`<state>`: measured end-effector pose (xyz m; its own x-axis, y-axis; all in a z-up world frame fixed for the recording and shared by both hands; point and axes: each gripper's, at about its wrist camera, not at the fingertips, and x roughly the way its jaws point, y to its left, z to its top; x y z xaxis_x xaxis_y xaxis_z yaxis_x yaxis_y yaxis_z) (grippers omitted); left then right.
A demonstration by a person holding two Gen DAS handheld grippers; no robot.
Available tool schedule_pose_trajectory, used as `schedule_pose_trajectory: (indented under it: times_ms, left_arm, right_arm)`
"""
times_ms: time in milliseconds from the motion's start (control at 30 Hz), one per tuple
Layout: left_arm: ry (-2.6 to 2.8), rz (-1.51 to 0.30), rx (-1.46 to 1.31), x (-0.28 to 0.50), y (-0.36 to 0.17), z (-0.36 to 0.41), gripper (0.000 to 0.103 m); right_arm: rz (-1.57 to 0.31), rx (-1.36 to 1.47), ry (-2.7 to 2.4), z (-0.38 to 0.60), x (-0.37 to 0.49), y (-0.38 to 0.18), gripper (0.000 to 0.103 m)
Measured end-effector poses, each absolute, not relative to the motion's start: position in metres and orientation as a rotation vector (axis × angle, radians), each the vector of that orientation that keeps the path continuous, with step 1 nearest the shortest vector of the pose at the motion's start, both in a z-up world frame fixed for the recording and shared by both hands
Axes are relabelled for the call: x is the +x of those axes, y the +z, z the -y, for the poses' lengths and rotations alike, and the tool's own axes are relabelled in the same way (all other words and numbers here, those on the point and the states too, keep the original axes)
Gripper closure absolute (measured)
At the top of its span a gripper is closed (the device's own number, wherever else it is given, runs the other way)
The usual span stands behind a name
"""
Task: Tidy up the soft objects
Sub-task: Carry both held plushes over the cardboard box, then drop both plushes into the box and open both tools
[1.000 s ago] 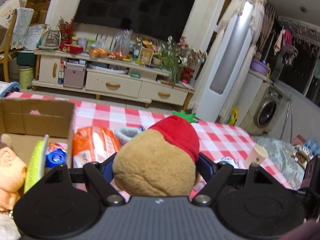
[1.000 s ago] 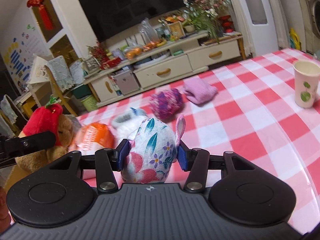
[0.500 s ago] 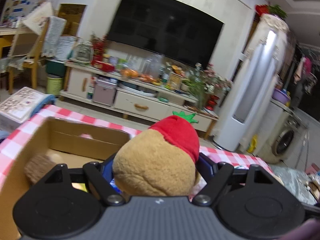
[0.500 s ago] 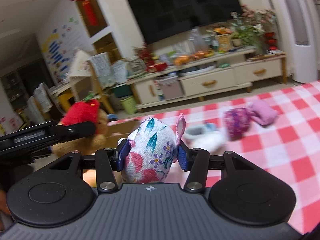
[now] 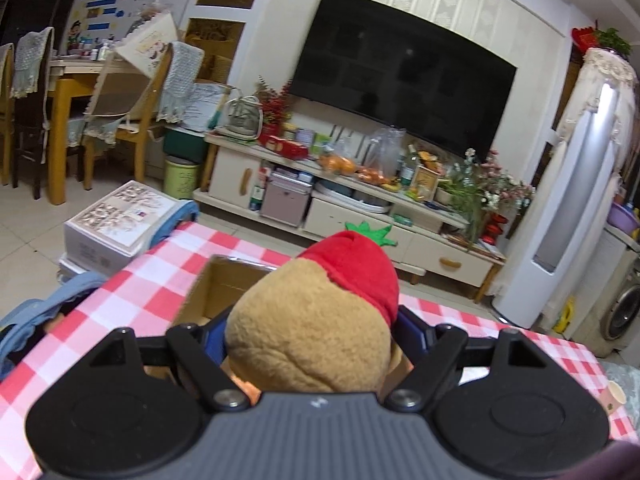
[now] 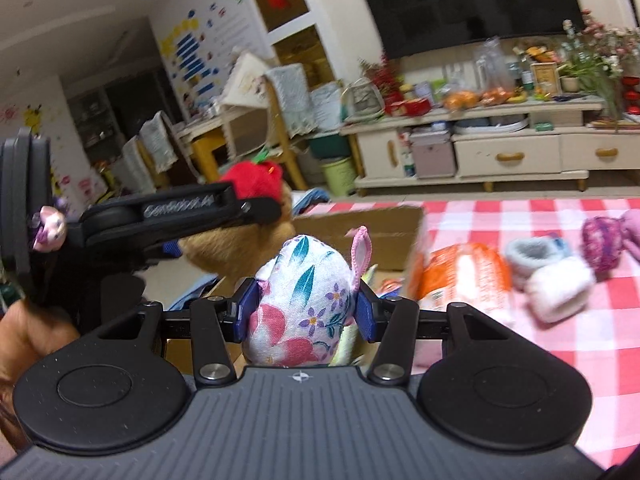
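Left gripper (image 5: 310, 340): jaws closed round the brown plush toy with the red strawberry cap (image 5: 320, 316), blue pads pressed into its sides, low centre of the left wrist view.
Right gripper (image 6: 306, 306): jaws closed on the floral fabric pouch (image 6: 302, 300), one pad on each flank, centre of the right wrist view.
Plush toy, where: held in the air over the open cardboard box (image 5: 224, 284), whose far wall shows just above the fingers; in the right wrist view the toy sits at middle left, in front of the box.
Pouch, where: held up at the near edge of the box (image 6: 372, 232), not yet inside as far as I can tell.
Left on the table: orange packet (image 6: 464, 276), pale fuzzy slippers (image 6: 552, 276) and a purple knitted bundle (image 6: 600, 240), right side of the right wrist view on the red checked cloth (image 6: 560, 344).
How the plush handles: light and squashy, I'd say; the pile dents under the pads, so a grip across the fat middle of the body seems safest, not the cap.
How the pouch handles: looks soft and stuffed, cloth likely a bit slick; holding the widest part suits it better than the pink loop at its top.
Risk: both hands crowd one box mouth, so the fingers could knock together.
Stage: two soft things poised for dropping in, several more waiting.
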<state>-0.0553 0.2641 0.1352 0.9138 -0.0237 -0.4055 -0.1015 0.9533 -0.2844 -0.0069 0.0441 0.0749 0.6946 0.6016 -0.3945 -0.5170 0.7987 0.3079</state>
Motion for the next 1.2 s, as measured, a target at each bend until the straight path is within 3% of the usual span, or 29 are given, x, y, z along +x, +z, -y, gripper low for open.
schedule_pose_trajectory:
  times_ms: [467, 600, 700, 867, 1200]
  left_arm:
    - [0.096, -0.476, -0.276, -0.054, 0.124, -0.288, 0.022]
    - [0.117, -0.509, -0.249, -0.049, 0.121, -0.287, 0.018]
    - [0.134, -0.508, -0.223, -0.049, 0.122, -0.283, 0.014]
    - [0.127, -0.491, -0.222, -0.052, 0.125, -0.279, 0.010]
    - [0.111, -0.499, -0.216, -0.049, 0.125, -0.269, 0.009]
  right_arm:
    - [-0.606, 0.065, 0.690, -0.066, -0.005, 0.054, 0.040]
    - [-0.617, 0.031, 0.684, -0.062, -0.008, 0.056, 0.036]
    - [-0.600, 0.020, 0.673, -0.058, -0.012, 0.060, 0.018]
    - [-0.551, 0.000, 0.649, -0.047, -0.017, 0.067, 0.006]
    - [-0.508, 0.039, 0.604, -0.025, -0.024, 0.071, 0.003]
